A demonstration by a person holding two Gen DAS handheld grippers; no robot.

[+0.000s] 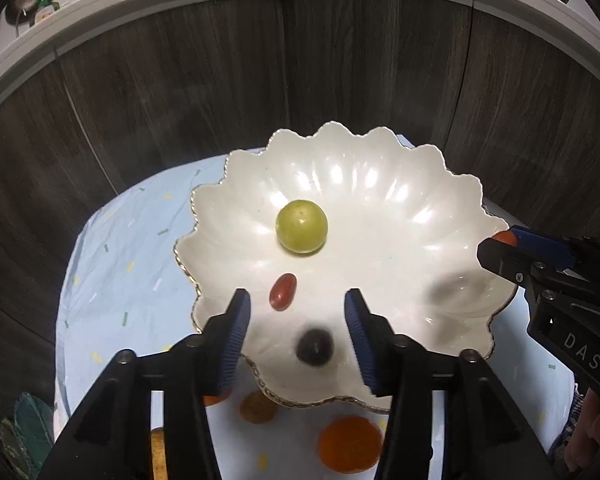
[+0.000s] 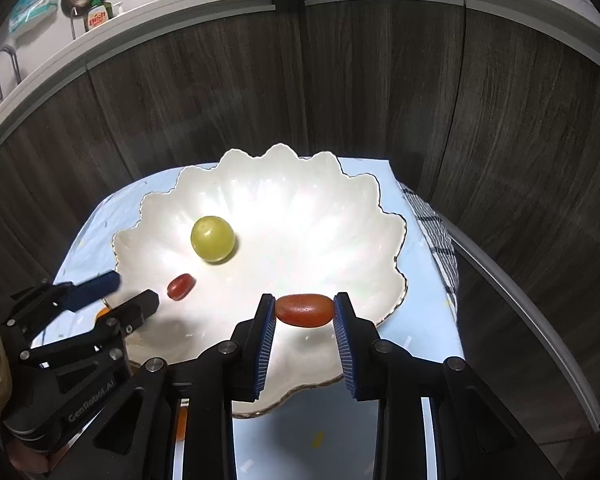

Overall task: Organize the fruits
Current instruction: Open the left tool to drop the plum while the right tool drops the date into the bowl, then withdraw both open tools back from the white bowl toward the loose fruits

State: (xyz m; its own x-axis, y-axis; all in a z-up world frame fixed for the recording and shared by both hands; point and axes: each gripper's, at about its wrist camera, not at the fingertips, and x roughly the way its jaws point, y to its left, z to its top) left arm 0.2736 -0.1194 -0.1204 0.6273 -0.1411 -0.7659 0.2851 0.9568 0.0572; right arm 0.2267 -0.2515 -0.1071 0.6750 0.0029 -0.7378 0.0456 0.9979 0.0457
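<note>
Left gripper (image 1: 296, 300) over near part of white scalloped bowl (image 1: 380, 152), jaws apart, nothing pressed between pads. Blurred dark fruit (image 1: 315, 348), perhaps grape, in bowl between fingers. Green round fruit (image 1: 301, 227) near bowl centre; small red oblong fruit (image 1: 283, 291) just nearer. Right gripper (image 1: 500, 246) at bowl's right rim, something orange-red at tip. Orange fruit (image 1: 350, 444) and brown fruit (image 1: 259, 407) on light blue cloth (image 1: 120, 260), outside bowl.

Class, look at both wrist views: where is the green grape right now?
The green grape lies inside the white scalloped bowl, left of centre, just beyond the small red fruit and apart from it.
</note>
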